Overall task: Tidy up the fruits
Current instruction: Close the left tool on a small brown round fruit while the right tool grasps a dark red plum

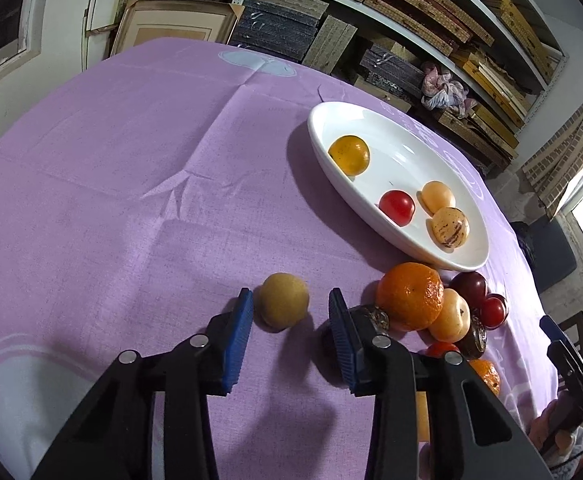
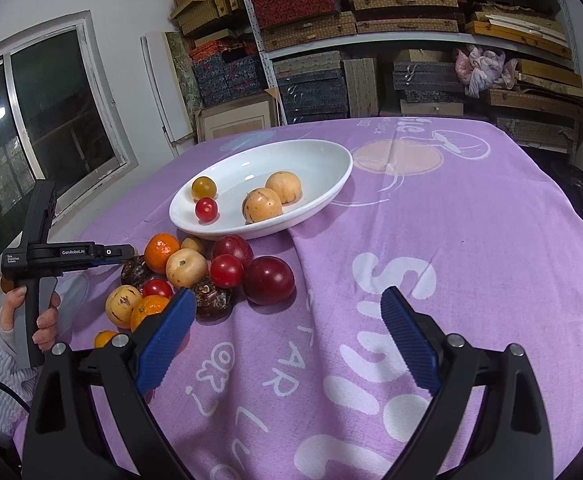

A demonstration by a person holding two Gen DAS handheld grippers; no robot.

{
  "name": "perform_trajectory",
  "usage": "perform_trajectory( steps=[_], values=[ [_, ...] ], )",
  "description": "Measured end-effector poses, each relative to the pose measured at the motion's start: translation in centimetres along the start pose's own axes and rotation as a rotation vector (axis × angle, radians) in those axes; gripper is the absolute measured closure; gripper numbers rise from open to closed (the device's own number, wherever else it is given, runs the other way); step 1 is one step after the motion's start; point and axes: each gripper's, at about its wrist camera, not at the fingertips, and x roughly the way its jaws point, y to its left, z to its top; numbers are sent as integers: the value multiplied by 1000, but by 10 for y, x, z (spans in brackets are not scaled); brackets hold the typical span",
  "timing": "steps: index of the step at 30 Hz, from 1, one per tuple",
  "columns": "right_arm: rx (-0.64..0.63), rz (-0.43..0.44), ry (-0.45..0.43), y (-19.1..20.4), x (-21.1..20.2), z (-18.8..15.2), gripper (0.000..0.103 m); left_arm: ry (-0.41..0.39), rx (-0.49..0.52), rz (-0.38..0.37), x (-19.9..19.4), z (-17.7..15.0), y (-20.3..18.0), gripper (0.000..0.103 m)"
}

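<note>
A white oval plate [image 1: 399,152] [image 2: 323,156] holds a yellow-orange fruit [image 1: 349,155], a red tomato [image 1: 397,207] and two pale speckled fruits [image 1: 450,227]. In front of it lies a pile: a mandarin [image 1: 409,296] [image 2: 161,252], plums [image 2: 269,280], tomatoes [image 2: 226,271], pale fruits and dark wrinkled ones [image 2: 213,300]. A small tan fruit [image 1: 283,300] lies apart on the cloth between the tips of my left gripper [image 1: 290,293]. The left pad touches it, and a gap shows on the right side. My right gripper [image 2: 288,294] stands open and holds nothing, just short of the big plum.
A purple printed cloth [image 2: 411,240] covers the table, and it is creased beside the plate. Shelves stacked with boxes [image 2: 371,20] stand behind the far edge, and a window [image 2: 51,120] is at the left. A person's hand [image 2: 45,320] holds the left gripper's handle.
</note>
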Motion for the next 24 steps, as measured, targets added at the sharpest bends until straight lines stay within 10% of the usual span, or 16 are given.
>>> perform_trajectory(
  steps=[8, 24],
  values=[
    [-60, -13, 12, 11, 2, -2, 11, -43, 194, 180, 7, -11, -33, 76],
    [-353, -71, 195, 46, 67, 15, 46, -31, 161, 131, 5, -16, -23, 76]
  ],
)
